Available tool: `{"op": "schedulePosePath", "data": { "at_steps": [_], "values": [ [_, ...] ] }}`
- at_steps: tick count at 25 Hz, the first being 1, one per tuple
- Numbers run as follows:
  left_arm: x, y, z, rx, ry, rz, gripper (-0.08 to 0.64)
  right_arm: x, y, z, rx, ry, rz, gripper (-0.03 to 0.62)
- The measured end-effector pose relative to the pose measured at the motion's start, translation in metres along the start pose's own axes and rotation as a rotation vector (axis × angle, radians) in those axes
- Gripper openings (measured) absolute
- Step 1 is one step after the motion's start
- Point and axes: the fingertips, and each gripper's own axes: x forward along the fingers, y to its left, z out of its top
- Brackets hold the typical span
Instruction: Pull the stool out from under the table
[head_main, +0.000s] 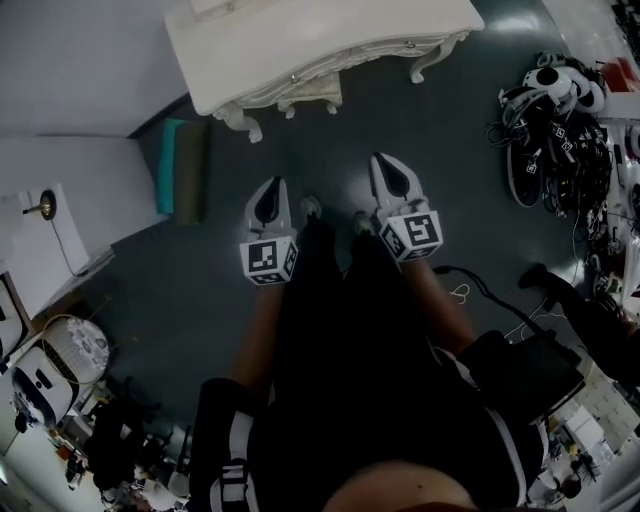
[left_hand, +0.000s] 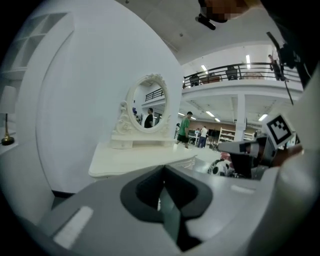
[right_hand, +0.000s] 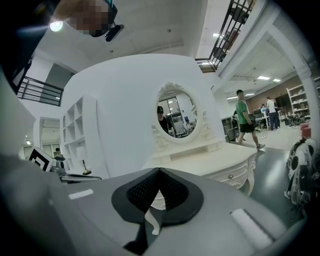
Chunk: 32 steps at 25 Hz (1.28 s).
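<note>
Both tongs are closed with nothing between their jaws. The left gripper (head_main: 271, 195) and right gripper (head_main: 392, 172) are held side by side at mid-frame, tips toward the white table (head_main: 300, 45) at top centre. The stool cannot be made out beneath it. The only print is the black-and-white square markers on the cubes (head_main: 269, 260). An oval mirror (right_hand: 176, 116) stands on the table.

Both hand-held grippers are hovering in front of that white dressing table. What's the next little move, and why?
Probably carry both forward and down toward the underside of the white dressing table. The left hand-held gripper and right hand-held gripper are shut and empty, with bare floor between them and the table; the stool isn't clearly in view.
</note>
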Motion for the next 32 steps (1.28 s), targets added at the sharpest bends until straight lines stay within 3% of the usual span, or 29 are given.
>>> {"op": "schedulePosePath", "data": {
  "at_steps": [11,21,32],
  "values": [
    [0.052,0.009,-0.042,0.038,-0.005,-0.015,0.011,0.037,-0.024,-0.051,0.006,0.006,-0.034,0.000],
    [0.109,0.028,-0.156,-0.005,-0.020,0.022,0.011,0.083,-0.067,-0.167,0.035,0.015,-0.041,-0.001],
    [0.186,0.074,-0.289,0.021,-0.061,0.013,0.011,0.151,-0.103,-0.297,0.013,-0.002,-0.027,0.000]
  ]
}}
